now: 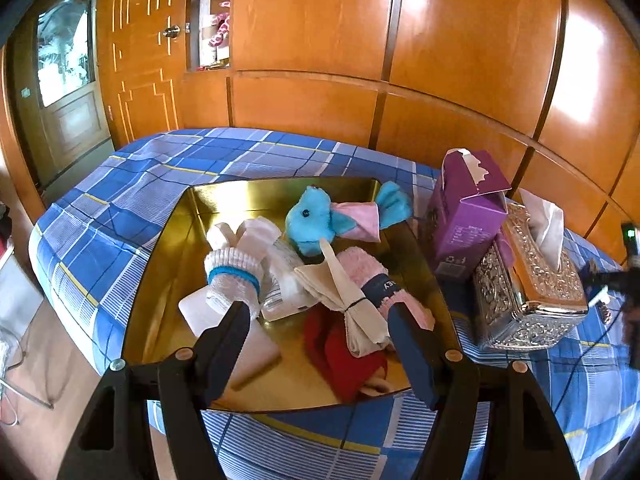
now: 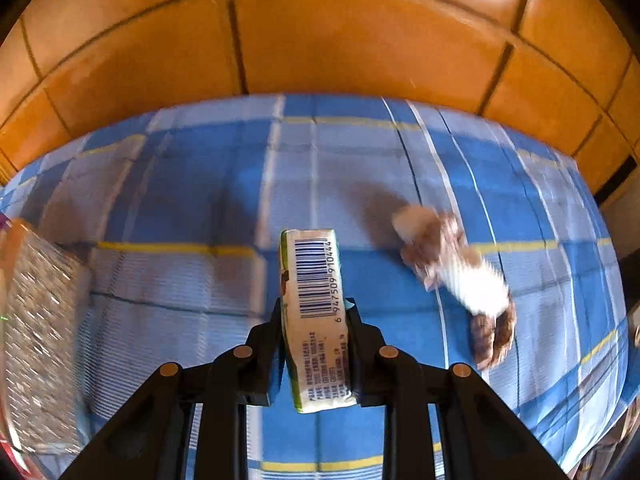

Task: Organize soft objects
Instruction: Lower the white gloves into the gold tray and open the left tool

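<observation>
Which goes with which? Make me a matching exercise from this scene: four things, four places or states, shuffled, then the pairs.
Things:
1. blue plush toy
2. tissue pack
3. purple box
4. brown and white plush toy

Places or states:
A. clamped in the right gripper
B. lying alone on the plaid bedspread
C. in the gold tray
D. standing beside the silver tissue box

Pairs: 1-C, 2-A, 3-D, 4-B

My left camera looks down over my tongs at the bed [image 1: 168,168], tilted toward its far edge and the wooden wall [image 1: 460,60]. My right one sits closer, aimed steeper — both share that checked bed [image 2: 200,184], the wall [image 2: 340,28] and the silver box [image 1: 532,292] [image 2: 36,320].
</observation>
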The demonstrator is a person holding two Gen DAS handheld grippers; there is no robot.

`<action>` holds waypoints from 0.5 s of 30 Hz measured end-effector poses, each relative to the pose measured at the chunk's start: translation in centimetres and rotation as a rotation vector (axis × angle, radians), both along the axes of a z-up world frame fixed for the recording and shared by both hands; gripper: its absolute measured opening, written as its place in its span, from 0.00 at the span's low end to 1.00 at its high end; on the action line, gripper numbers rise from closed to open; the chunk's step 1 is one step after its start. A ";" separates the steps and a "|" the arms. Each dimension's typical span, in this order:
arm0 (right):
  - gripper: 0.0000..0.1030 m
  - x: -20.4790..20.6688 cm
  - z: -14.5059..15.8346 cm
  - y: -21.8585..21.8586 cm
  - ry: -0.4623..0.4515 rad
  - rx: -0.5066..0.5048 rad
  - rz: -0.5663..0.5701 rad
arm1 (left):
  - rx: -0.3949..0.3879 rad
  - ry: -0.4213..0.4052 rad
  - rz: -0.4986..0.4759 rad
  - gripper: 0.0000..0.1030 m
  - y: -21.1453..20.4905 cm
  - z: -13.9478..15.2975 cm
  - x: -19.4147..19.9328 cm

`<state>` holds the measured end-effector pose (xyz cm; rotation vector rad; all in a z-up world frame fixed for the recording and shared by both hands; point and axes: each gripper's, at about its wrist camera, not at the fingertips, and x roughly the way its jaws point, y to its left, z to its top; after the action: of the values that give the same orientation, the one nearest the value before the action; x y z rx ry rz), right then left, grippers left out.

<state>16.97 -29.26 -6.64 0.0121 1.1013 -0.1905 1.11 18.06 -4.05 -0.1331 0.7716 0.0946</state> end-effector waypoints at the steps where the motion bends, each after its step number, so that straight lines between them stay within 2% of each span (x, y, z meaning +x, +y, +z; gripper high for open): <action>1: 0.24 0.4 0.7 0.5 -0.011 0.001 0.012 | -0.001 0.002 -0.002 0.70 0.0 0.0 0.0; 10: 0.24 5.4 7.5 8.7 -0.114 -0.044 0.177 | -0.003 0.010 -0.013 0.70 -0.3 -0.1 -0.1; 15: 0.24 6.3 9.6 13.8 -0.156 -0.042 0.275 | -0.006 0.011 -0.015 0.70 -0.2 -0.1 -0.2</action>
<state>23.24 -15.49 2.96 -0.1592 0.9322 0.0341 0.91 17.90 -4.18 -0.1329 0.7840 0.0790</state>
